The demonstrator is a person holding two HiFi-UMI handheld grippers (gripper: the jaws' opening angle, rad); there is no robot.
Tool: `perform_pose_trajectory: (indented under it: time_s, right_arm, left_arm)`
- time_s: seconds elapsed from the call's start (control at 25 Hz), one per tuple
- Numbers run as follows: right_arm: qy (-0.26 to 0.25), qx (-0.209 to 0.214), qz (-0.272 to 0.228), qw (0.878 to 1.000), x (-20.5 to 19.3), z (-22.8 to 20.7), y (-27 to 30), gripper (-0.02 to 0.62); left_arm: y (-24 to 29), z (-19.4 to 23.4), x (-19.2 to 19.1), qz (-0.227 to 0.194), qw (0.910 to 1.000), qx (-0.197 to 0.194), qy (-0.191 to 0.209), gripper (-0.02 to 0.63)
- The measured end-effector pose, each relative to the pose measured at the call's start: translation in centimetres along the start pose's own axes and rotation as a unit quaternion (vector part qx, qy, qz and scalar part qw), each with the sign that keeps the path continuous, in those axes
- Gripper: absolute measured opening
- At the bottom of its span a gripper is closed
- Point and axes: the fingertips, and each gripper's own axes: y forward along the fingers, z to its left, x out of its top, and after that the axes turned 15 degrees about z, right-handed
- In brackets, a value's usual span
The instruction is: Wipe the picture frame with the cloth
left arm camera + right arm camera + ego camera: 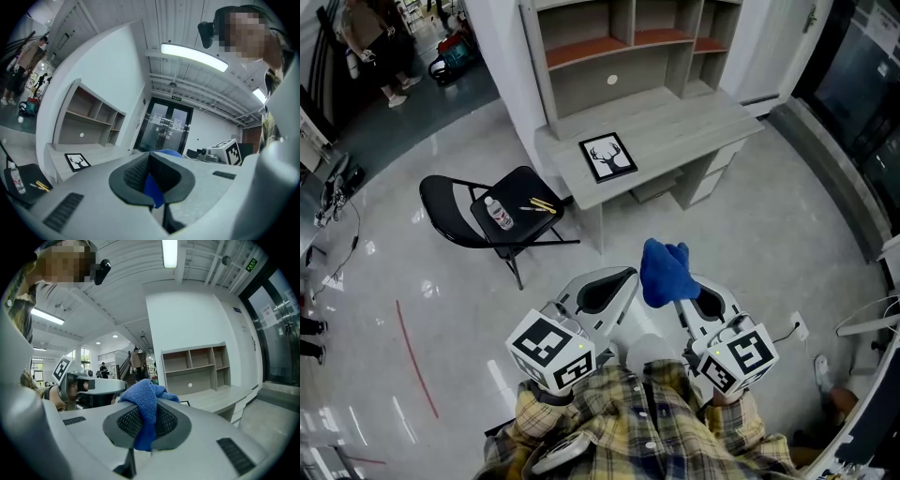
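In the head view we cannot make out either pair's pads. We find the right tongs (146, 420) clenched on a bunched blue cloth (664, 270). The left tongs (153, 187) are clamped shut, with a blue sliver of it pinched between them. The picture frame (608, 156) lies flat on the worktop (675, 127), at eleven o'clock from the tongs, well apart.

The person is wearing a yellow, grey and white plaid shirt (628, 433) at six o'clock. The left gripper (619, 281) and right gripper (686, 292) are showing pale grey shells, dark mesh pads, and black-and-white marker cubes at seven (551, 352) and five o'clock (739, 358).
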Motion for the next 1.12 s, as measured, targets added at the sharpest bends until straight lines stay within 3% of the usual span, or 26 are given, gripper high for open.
perform_pose_trajectory:
  time_s: [0.2,0.44,0.8,1.12]
  right_arm:
    - [0.014,-0.003,0.016,1.000,-1.1,-0.4,1.2,0.034]
    - [0.028,-0.004,0.022,0.999,-1.0,-4.3,3.6,0.034]
    - [0.022,0.016,0.031,0.999,3.6,-14.4,9.2,0.034]
    - [0.007,0.043,0.040,0.998,6.4,-23.0,11.5,0.034]
  left_arm:
    - [0.4,2.0,-0.6,0.008,0.9999,0.000,-0.013,0.005]
    - [3.6,5.2,0.3,0.013,0.9997,0.007,-0.020,0.006]
    - [12.9,11.5,6.0,0.014,0.9993,0.021,-0.026,0.005]
    - [19.4,14.9,11.2,-0.002,0.9979,0.059,-0.029,0.006]
